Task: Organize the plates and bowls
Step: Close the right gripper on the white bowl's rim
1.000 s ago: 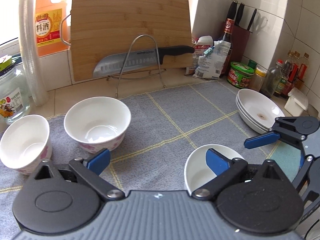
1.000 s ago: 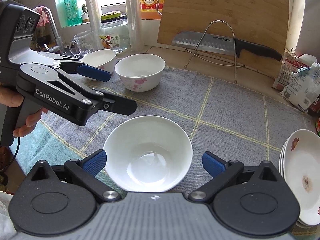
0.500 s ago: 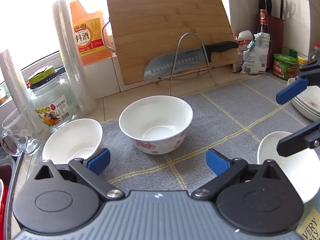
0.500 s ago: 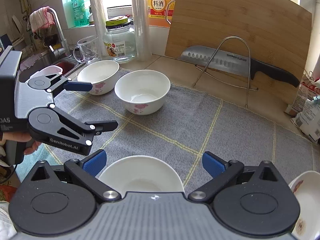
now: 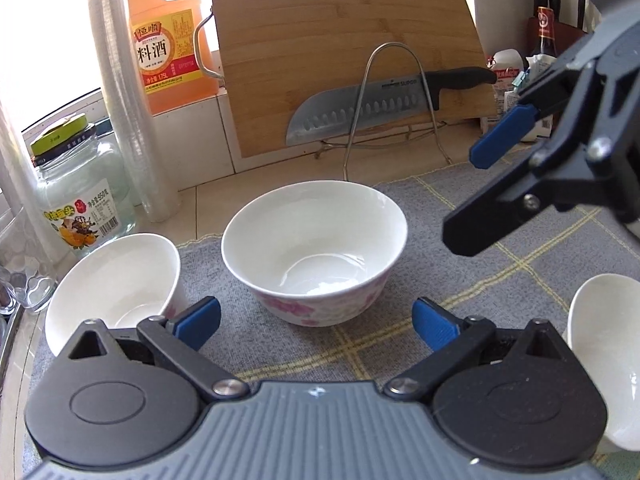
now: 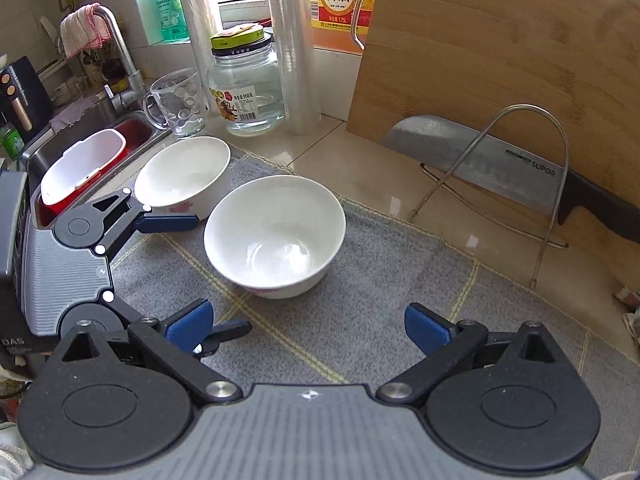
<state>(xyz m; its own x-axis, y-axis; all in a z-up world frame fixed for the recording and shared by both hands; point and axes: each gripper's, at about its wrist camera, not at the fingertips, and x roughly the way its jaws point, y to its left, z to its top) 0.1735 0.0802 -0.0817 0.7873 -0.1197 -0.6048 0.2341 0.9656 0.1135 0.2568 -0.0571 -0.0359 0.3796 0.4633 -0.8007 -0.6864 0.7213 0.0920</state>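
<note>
A white bowl with pink flowers (image 5: 316, 248) (image 6: 276, 240) stands on the grey mat (image 5: 460, 208), just ahead of both grippers. A second flowered bowl (image 5: 112, 284) (image 6: 182, 176) sits to its left at the mat's edge, leaning outward. A third white bowl (image 5: 604, 360) shows at the right edge of the left wrist view. My left gripper (image 5: 316, 322) (image 6: 200, 274) is open, its fingers spread in front of the middle bowl and holding nothing. My right gripper (image 6: 308, 326) (image 5: 480, 188) is open too, hovering right of that bowl.
A bamboo cutting board (image 5: 344, 48) and a knife (image 5: 380, 100) on a wire rack (image 6: 520, 168) stand behind the mat. An orange bottle (image 5: 168, 48), stacked plastic cups (image 5: 128, 120), a glass jar (image 6: 244, 88) and a mug (image 6: 176, 100) line the back left. A sink (image 6: 92, 160) lies left.
Both grippers have swung left toward the two flowered bowls. The plain bowl has left the right wrist view, and the plate stack has dropped out of both views.
</note>
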